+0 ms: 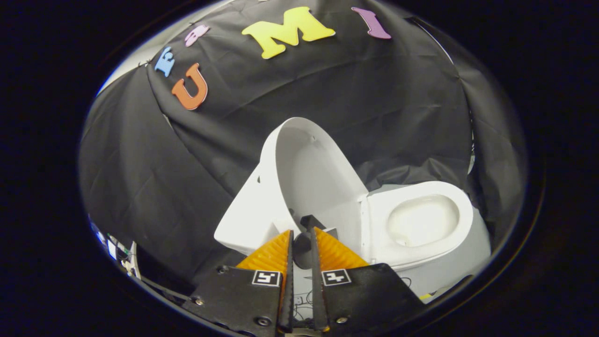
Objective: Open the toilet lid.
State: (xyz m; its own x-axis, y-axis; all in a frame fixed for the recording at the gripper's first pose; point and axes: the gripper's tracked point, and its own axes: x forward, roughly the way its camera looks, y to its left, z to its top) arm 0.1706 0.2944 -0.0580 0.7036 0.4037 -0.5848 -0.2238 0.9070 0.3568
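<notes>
We see the glossy white plastic toilet lid [309,173] raised off the white oval seat [421,220], just ahead of our gripper [302,236]. Its fingers stand nearly together, perhaps nipping the lid's lower edge. Released short of balance, it may slam down.

The gripper [302,236] has two flat black plates side by side, left and right, split by a narrow slot. Each plate carries a small square black-and-white marker [266,278] near its far edge. Round screws [263,321] sit in the plates, near and far. Beyond the plates, two ribbed, wedge-shaped fingers [271,252] taper toward the far end with a small gap between them.
</notes>
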